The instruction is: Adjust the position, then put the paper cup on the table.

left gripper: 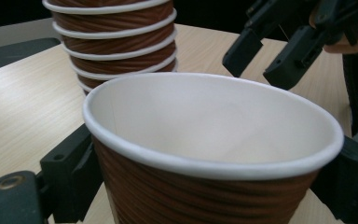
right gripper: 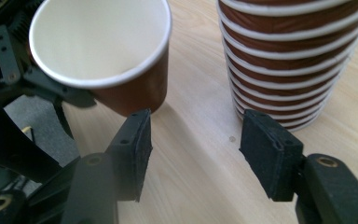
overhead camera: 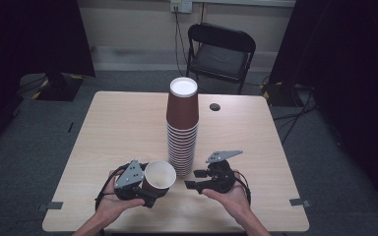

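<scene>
The left hand-held gripper (overhead camera: 145, 189) is holding one brown paper cup (overhead camera: 158, 178) tilted just above the counter (overhead camera: 118, 128) beside the tall cup stack (overhead camera: 182, 128), while the right hand-held gripper (overhead camera: 193, 179) is standing wide and empty, so one cup seems separated and many remain stacked.
</scene>
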